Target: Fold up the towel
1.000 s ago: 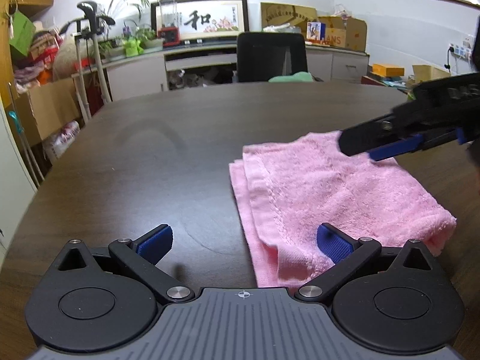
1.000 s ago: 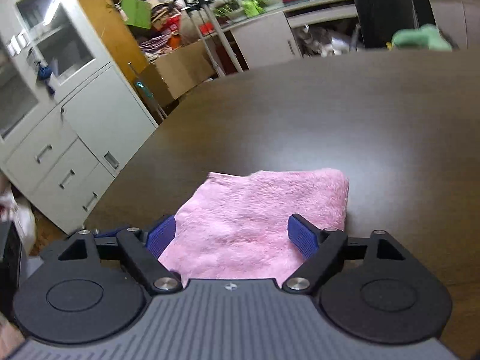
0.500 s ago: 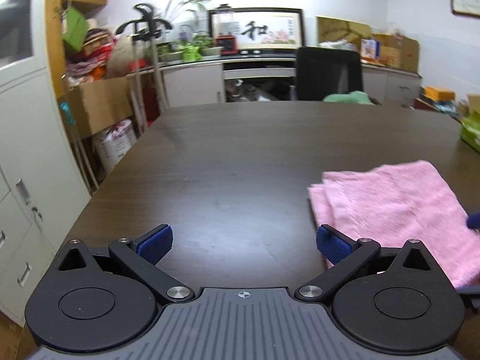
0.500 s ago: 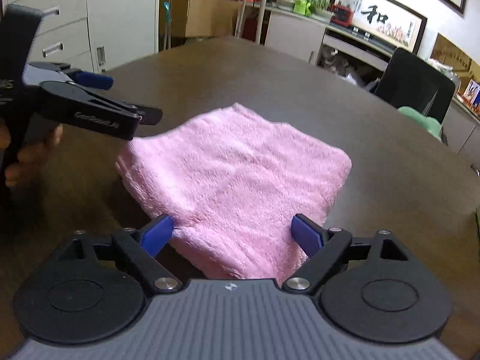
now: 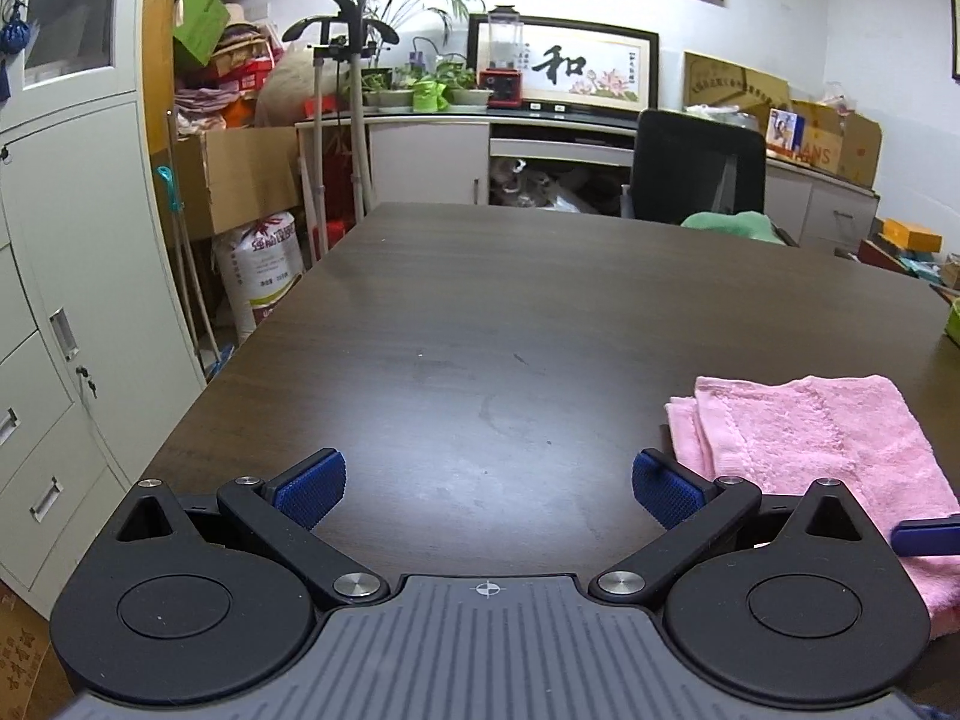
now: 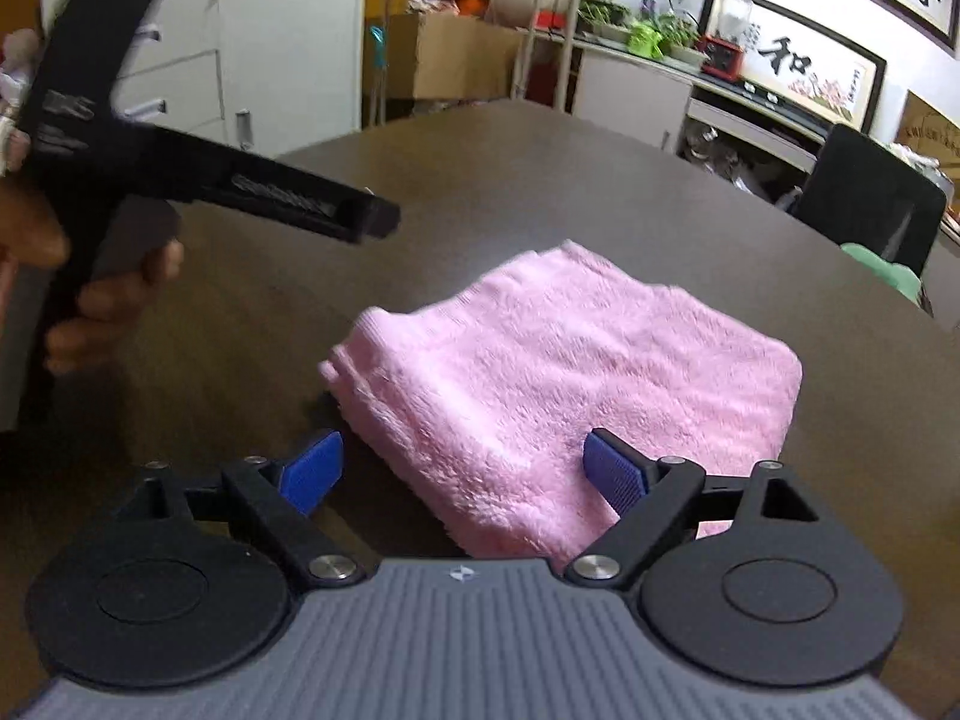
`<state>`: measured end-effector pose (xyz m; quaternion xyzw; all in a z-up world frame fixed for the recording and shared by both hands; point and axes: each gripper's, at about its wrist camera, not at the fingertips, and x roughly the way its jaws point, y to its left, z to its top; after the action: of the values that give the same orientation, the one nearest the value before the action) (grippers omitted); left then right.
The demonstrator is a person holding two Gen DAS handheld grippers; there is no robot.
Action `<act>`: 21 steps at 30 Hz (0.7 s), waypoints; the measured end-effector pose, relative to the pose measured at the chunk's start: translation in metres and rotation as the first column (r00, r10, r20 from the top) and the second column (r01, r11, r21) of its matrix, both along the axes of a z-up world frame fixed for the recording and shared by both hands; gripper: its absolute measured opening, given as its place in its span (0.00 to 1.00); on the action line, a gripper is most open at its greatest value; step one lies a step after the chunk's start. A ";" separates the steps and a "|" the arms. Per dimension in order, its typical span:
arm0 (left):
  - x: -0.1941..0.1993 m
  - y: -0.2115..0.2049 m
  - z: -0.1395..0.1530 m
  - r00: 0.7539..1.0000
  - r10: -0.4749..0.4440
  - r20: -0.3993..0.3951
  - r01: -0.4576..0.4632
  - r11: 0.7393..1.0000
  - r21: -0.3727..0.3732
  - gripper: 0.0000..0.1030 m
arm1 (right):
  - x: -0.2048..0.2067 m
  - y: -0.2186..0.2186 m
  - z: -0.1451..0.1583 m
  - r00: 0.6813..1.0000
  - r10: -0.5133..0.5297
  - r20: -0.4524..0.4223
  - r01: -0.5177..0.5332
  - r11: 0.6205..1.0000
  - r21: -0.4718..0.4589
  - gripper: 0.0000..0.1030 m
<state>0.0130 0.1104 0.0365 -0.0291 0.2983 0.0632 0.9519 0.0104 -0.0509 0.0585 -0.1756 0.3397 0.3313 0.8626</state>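
The folded pink towel (image 6: 564,372) lay flat on the dark counter (image 5: 510,324). The right claw (image 6: 462,468) hung released above its near edge; the left claw (image 5: 486,486), also released, hovered over bare counter at the towel's nine o'clock.

Bare dark table (image 5: 480,324) left of folded pink towel (image 5: 810,438); chair (image 5: 699,165) beyond.

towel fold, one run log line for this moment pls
towel: folded, flat on table | left gripper: open, beside towel | right gripper: open, over towel, not gripping
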 end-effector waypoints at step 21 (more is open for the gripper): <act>0.003 0.004 -0.004 1.000 -0.005 -0.005 0.005 1.000 0.000 1.00 | 0.045 -0.060 0.026 0.997 -0.064 -0.038 0.072 0.969 0.236 0.91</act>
<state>0.0161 0.1141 0.0324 -0.0284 0.3008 0.0608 0.9513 0.0552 -0.1114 0.0848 -0.0544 0.3165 0.3424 0.8830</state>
